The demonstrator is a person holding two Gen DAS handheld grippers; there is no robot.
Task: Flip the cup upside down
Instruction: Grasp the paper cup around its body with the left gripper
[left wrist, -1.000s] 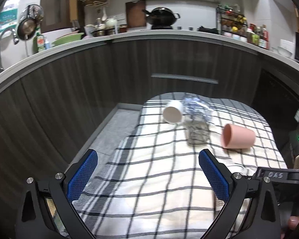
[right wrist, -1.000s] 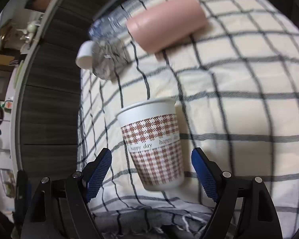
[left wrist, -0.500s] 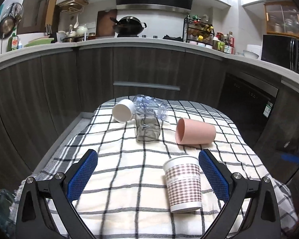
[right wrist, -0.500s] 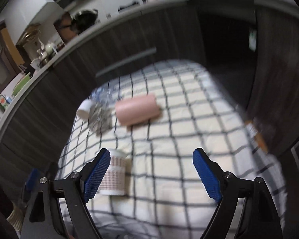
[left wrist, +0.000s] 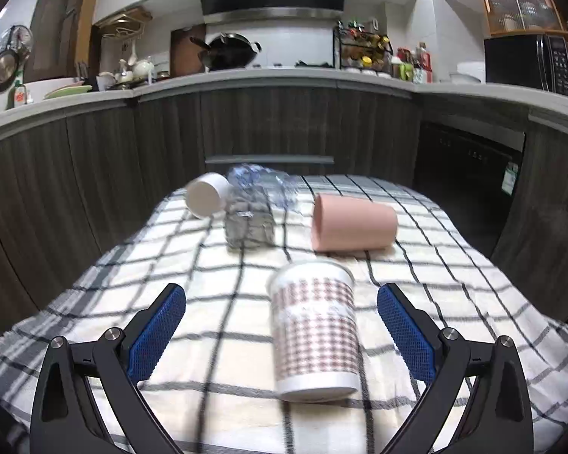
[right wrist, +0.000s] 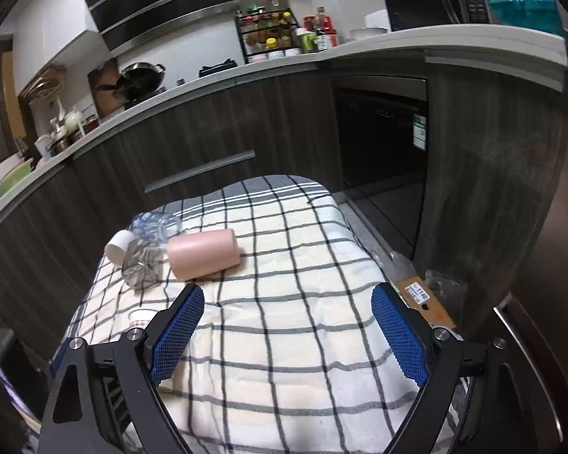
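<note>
One cup (left wrist: pixel 314 331) stands between my wide left claw (left wrist: pixel 282 327), unheld | right claw (right wrist: pixel 287 335) wide, empty | flip not yet done.

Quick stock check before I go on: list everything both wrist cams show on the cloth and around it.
Patterned paper cup: 1, white with brown houndstooth, upright, near side of cloth, between the left gripper's fingers without touching them.
Pink cup: 1, on its side, mid cloth.
White cup: 1, on its side, far left.
Glass jar: 1, clear grey, right of the white cup.
Plastic bottle: 1, clear, lying behind the jar.
Checked cloth: 1, cream with dark lines, covers the surface.
Wok: 1, black, on the far counter.
Microwave: 1, black, counter right.
Left gripper: open.
Right gripper: open, empty.
</note>
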